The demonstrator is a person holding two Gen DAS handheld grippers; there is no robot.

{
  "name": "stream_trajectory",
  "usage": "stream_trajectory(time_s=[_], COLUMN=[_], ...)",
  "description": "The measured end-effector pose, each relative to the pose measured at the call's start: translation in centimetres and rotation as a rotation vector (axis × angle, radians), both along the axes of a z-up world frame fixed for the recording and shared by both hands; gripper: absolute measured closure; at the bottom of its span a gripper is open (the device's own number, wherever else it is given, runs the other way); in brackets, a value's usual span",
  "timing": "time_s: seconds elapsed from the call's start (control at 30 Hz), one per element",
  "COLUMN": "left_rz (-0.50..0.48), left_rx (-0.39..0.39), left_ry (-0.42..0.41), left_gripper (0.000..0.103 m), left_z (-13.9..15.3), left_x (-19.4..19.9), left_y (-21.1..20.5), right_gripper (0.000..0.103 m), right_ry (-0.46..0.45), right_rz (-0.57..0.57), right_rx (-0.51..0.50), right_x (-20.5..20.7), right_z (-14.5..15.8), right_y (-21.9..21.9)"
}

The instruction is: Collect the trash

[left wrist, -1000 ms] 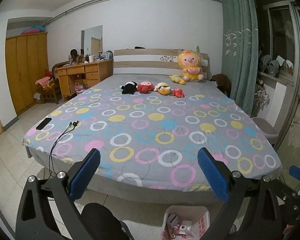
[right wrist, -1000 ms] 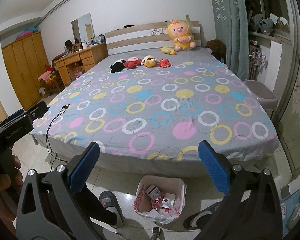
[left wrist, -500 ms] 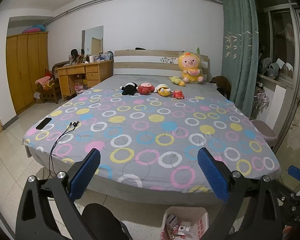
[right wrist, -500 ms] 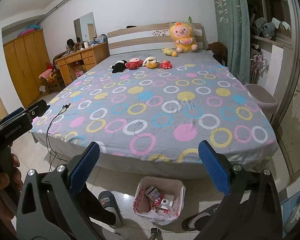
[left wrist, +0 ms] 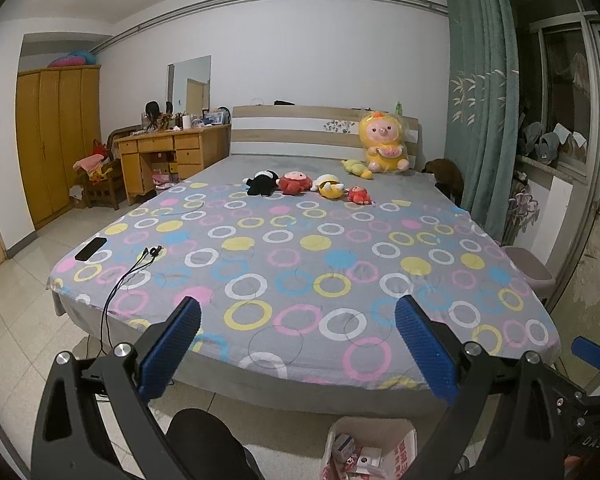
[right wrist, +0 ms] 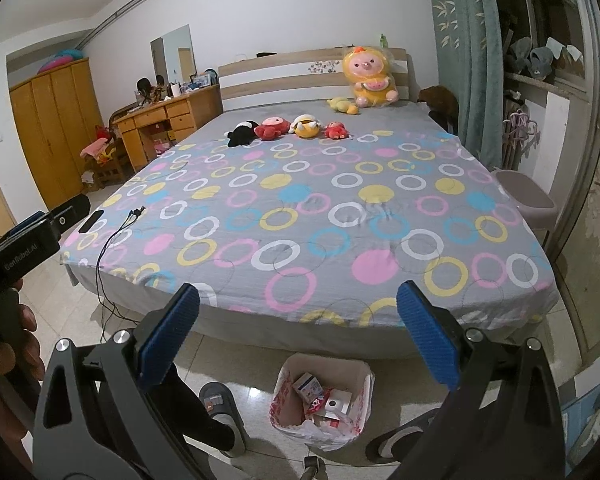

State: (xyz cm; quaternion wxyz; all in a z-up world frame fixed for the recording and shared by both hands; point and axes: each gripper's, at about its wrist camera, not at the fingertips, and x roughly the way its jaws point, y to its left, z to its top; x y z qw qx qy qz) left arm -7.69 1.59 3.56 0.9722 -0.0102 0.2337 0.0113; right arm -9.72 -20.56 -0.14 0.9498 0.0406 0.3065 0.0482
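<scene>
Both claws were held wide apart and empty above the foot edge of the bed (right wrist: 340, 200) — the left claw (left wrist: 296, 344) and the right claw (right wrist: 298, 330) were probably being kept ready. The trash was gathered in a bag (right wrist: 320, 400) set on the floor below that edge, presumably within easy reach.

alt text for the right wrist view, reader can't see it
The open right gripper hangs empty above a bag-lined trash bin holding small boxes, on the tiled floor at the foot of a bed with a ring-patterned grey cover. Plush toys sit near the headboard; a hand holds the left gripper at the left edge.
</scene>
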Motion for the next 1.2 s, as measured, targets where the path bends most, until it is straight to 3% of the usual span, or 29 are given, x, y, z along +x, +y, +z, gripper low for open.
stream_trajectory(time_s=[0.6, 0.87, 1.2], left_rz=[0.039, 0.025, 0.05], left_rx=[-0.032, -0.117, -0.12], left_ry=[-0.024, 0.031, 0.042], left_gripper=[0.008, 0.008, 0.008], left_z=[0.2, -0.7, -0.6], left_x=[-0.7, 0.4, 1.1], left_y=[-0.3, 0.3, 0.2], right_gripper=[0.007, 0.007, 0.007], right_ry=[0.009, 0.016, 0.022], right_rz=[-0.008, -0.015, -0.026], right_rx=[0.01, 0.01, 0.01], right_x=[0.1, 0.0, -0.2], right_z=[-1.0, -1.1, -1.3], right_y=[-0.9, -1.1, -1.6])
